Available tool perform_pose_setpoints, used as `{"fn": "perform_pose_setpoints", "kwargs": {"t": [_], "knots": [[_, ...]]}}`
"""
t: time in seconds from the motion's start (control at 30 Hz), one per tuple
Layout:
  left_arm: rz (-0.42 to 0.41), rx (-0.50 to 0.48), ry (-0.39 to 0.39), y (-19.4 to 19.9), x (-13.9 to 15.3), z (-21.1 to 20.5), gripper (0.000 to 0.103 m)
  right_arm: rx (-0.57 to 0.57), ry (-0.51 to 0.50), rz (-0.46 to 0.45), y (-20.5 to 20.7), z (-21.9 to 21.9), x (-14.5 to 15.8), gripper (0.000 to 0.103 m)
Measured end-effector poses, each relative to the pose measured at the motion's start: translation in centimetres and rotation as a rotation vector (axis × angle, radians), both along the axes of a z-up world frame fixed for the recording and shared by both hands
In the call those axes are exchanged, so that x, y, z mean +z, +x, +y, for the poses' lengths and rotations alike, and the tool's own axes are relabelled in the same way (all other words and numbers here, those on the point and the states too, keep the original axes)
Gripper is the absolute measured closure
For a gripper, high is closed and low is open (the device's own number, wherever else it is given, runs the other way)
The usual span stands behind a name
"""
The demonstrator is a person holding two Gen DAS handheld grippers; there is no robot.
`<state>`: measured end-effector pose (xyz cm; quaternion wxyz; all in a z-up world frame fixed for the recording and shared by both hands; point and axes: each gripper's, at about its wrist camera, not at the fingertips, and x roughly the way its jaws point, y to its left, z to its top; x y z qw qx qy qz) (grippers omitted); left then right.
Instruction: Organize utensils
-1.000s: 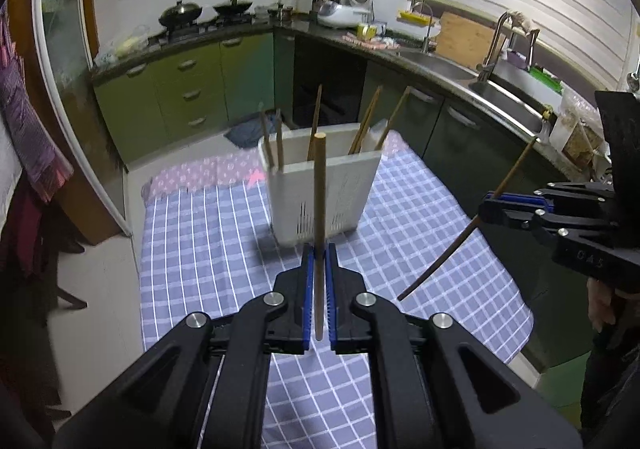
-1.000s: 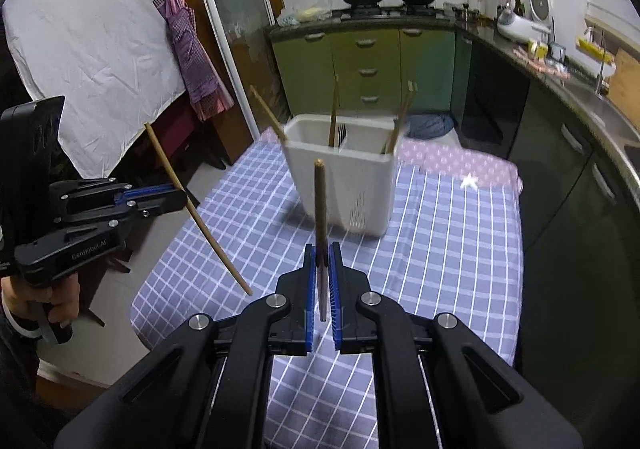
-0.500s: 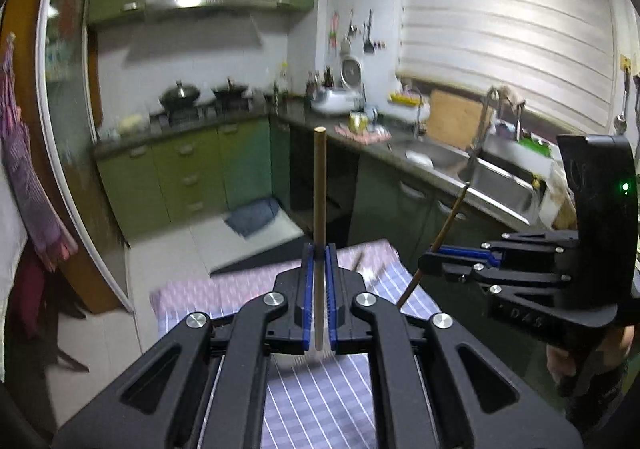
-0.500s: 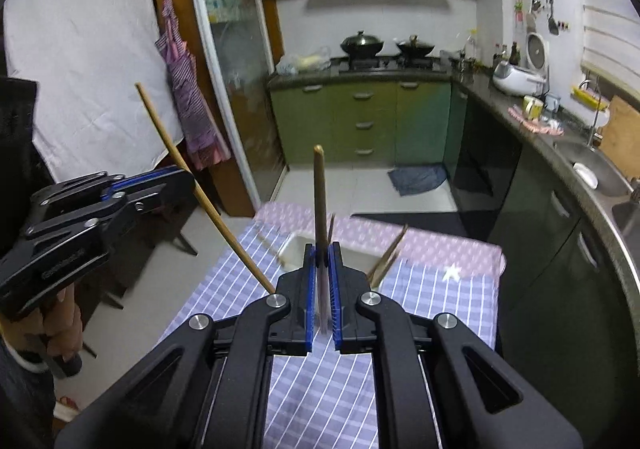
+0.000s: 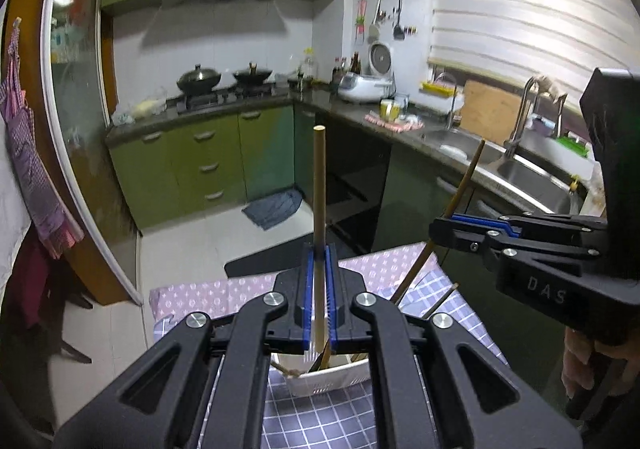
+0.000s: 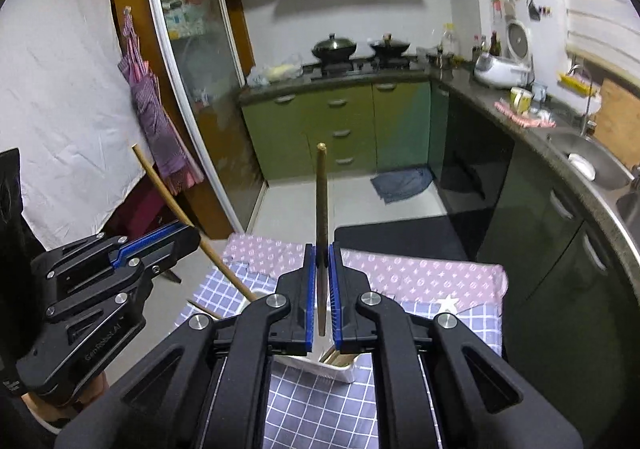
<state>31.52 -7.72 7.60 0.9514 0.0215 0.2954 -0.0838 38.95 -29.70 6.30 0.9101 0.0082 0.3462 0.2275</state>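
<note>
My left gripper (image 5: 319,253) is shut on a pale wooden chopstick (image 5: 319,185) that stands upright between its blue pads. My right gripper (image 6: 321,249) is shut on a darker chopstick (image 6: 321,197), also upright. Each shows in the other's view: the right gripper (image 5: 436,227) with its slanted chopstick (image 5: 466,185), the left gripper (image 6: 194,237) with its slanted chopstick (image 6: 168,197). The white utensil holder (image 5: 332,383) (image 6: 340,371) sits just below both grippers. It holds several chopsticks and is mostly hidden by the fingers.
The holder stands on a table with a purple checked cloth (image 5: 320,421) (image 6: 320,409). Beyond lie the kitchen floor, green cabinets (image 5: 200,165), a stove with two woks and a counter with a sink (image 5: 532,177) at right. A hand (image 5: 580,361) holds the right gripper.
Both grippers rose and moved forward over the holder, each keeping its chopstick. The holder slid from the middle of each view to underneath the fingers, and the two grippers came closer together.
</note>
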Motion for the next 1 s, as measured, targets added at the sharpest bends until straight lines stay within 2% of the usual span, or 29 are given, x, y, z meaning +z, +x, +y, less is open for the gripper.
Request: {"fn": "perform_pose_setpoints", "kwargs": {"t": [0.23, 0.3, 0.4, 0.47, 0.53, 0.6, 0.67, 0.7, 0.73, 0.8, 0.83, 0.9, 1.0], "knots": [[0.067, -0.004, 0.025, 0.5, -3.6, -0.3, 0.096, 0.015, -0.035, 0.072, 1.0, 0.9, -4.8, 0.095], [0.073, -0.003, 0.025, 0.5, -4.0, -0.3, 0.090, 0.016, -0.037, 0.076, 0.7, 1.0, -5.5, 0.094], [0.052, 0.000, 0.028, -0.1, -3.6, -0.3, 0.076, 0.021, -0.033, 0.060, -0.3, 0.9, -5.4, 0.088], [0.013, 0.003, 0.025, -1.1, -2.7, -0.1, 0.054, 0.026, -0.018, 0.038, -1.7, 0.5, -4.7, 0.088], [-0.020, 0.005, 0.010, -2.3, -1.7, 0.0, 0.051, 0.030, 0.006, -0.001, -4.0, -0.1, -3.7, 0.087], [-0.050, -0.002, -0.008, -4.2, -1.1, 0.5, 0.040, 0.027, 0.029, -0.038, -6.3, -1.0, -3.2, 0.079], [-0.085, -0.001, -0.033, -6.7, -0.9, 1.2, 0.018, 0.023, 0.059, -0.080, -10.0, -2.4, -3.4, 0.068], [-0.101, 0.004, -0.048, -8.3, -1.1, 1.7, 0.014, 0.023, 0.067, -0.087, -11.2, -2.8, -3.6, 0.062], [-0.108, 0.009, -0.058, -9.5, -1.4, 2.0, 0.011, 0.017, 0.074, -0.097, -13.0, -3.6, -4.3, 0.057], [-0.104, 0.023, -0.075, -12.0, -2.4, 2.8, 0.009, -0.011, 0.077, -0.120, -16.4, -4.9, -6.1, 0.030], [-0.096, 0.038, -0.090, -13.9, -3.5, 3.4, 0.009, -0.021, 0.076, -0.130, -17.7, -5.3, -6.8, 0.026], [-0.091, 0.049, -0.108, -16.5, -5.1, 4.3, 0.009, -0.060, 0.070, -0.158, -20.5, -6.2, -8.3, 0.007], [-0.099, 0.074, -0.090, -20.3, -6.6, 4.8, 0.009, -0.123, 0.044, -0.233, -25.0, -7.1, -10.2, 0.005]]}}
